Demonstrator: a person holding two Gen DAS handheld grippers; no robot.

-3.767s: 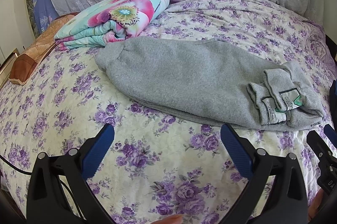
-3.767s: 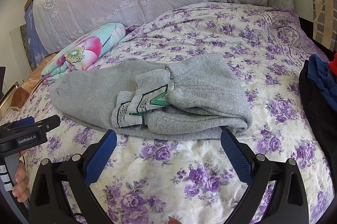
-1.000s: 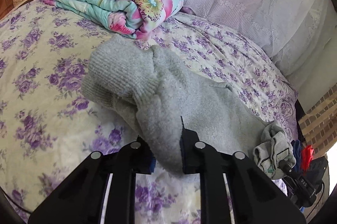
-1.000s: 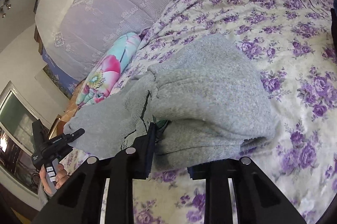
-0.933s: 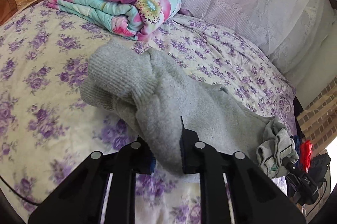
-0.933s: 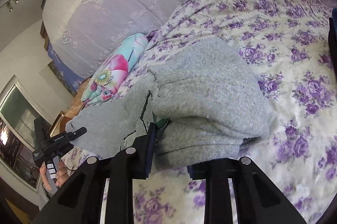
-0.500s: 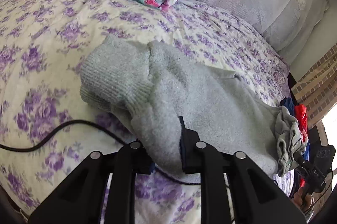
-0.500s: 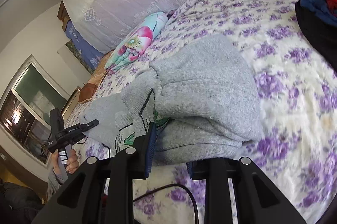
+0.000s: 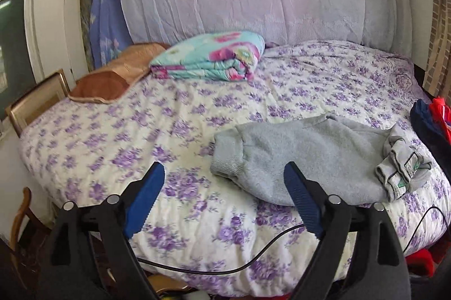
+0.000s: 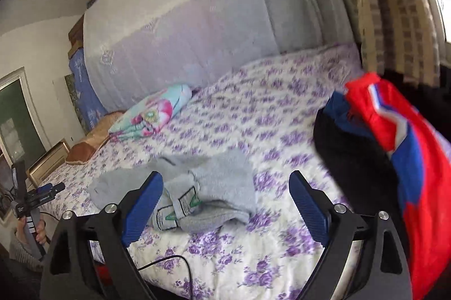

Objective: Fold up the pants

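Left wrist view: the left gripper (image 9: 224,181) has its jaws opening, nothing between them. Grey pants (image 9: 318,156) lie folded on the near right part of the bed (image 9: 141,130) (purple-flowered sheet), a folded floral blanket (image 9: 211,60) far behind. The right gripper (image 10: 225,191) is opening too, empty, above the pants.

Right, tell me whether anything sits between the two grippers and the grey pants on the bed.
Nothing visible does. The grey pants lie on the floral bedspread ahead of the left gripper and right gripper, both jaws opening and empty. Only a thin black cable crosses the near bed edge.
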